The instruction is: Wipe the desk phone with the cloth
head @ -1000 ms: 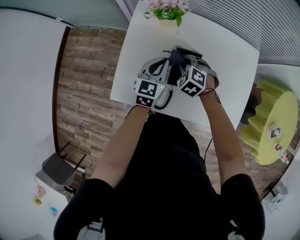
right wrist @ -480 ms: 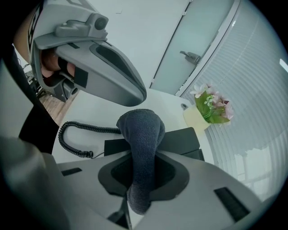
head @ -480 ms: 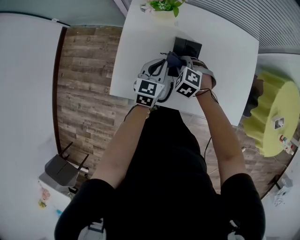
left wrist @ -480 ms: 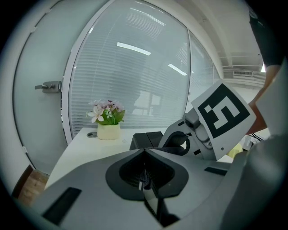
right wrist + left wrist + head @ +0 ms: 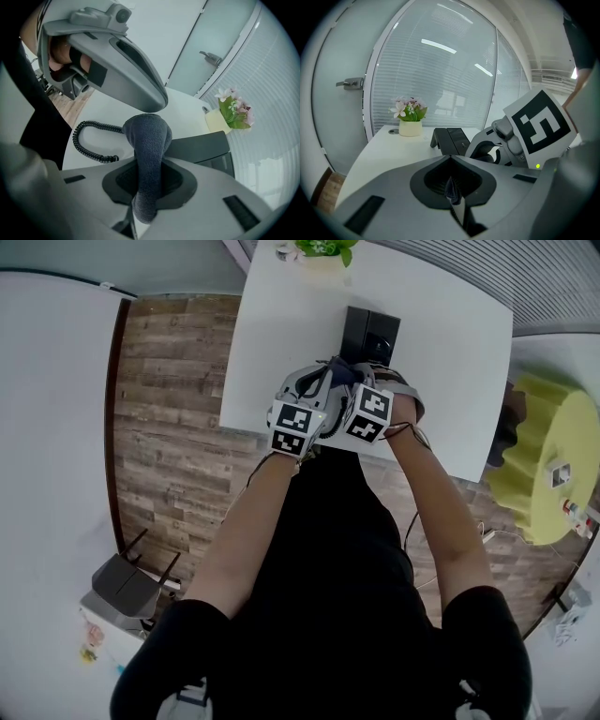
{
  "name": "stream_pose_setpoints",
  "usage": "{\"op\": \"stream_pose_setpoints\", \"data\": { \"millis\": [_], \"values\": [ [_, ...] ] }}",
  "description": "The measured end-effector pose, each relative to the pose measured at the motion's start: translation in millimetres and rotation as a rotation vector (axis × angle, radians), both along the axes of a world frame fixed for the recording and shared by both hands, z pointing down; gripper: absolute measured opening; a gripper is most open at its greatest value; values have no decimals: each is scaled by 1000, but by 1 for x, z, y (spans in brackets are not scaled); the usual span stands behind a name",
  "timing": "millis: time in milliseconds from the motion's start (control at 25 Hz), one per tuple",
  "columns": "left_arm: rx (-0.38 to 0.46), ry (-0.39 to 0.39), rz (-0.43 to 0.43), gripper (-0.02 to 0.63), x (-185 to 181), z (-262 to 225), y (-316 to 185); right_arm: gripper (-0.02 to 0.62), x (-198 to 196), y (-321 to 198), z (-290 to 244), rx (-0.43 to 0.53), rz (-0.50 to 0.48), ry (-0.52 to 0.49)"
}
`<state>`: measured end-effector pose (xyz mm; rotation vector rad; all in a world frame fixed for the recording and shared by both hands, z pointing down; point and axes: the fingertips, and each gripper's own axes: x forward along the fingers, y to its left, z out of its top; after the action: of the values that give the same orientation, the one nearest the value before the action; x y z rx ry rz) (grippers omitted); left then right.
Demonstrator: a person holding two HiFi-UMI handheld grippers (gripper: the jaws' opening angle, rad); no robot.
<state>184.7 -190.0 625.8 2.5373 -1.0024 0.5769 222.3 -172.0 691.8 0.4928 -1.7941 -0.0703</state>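
Note:
The black desk phone [image 5: 371, 334] stands in the middle of the white table [image 5: 450, 352], beyond both grippers. My left gripper [image 5: 315, 381] and right gripper [image 5: 360, 376] sit side by side near the table's front edge, with the dark blue-grey cloth [image 5: 345, 369] bunched between their tips. In the right gripper view the right gripper [image 5: 149, 174] is shut on the cloth [image 5: 149, 136], which stands up in a thick fold before the phone [image 5: 201, 147]. In the left gripper view the left gripper [image 5: 452, 186] is shut, pinching a small corner of the cloth [image 5: 452, 190].
The phone's coiled cord [image 5: 89, 140] lies on the table left of the cloth. A potted flower [image 5: 323, 251] stands at the table's far edge. Wooden floor [image 5: 169, 409] lies left of the table and a yellow round table [image 5: 544, 474] at the right.
Both grippers have drawn back toward the table's front edge and closer together, taking the cloth along. The phone, partly covered before, now shows in full beyond them.

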Motion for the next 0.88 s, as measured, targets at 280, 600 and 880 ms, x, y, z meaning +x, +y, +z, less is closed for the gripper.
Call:
{"op": "stream_pose_setpoints", "data": {
  "millis": [280,600,880],
  "values": [
    [7,17,-4,9,-6,-11,16,77,-6,23,11,-56,-9,-14],
    [120,73,66,9,-17,-87,33,77,1,30,-69,32,234,-367],
    [253,93,182,9,-14,-164,60,77,20,53,-199,263,362,-701]
  ]
}}
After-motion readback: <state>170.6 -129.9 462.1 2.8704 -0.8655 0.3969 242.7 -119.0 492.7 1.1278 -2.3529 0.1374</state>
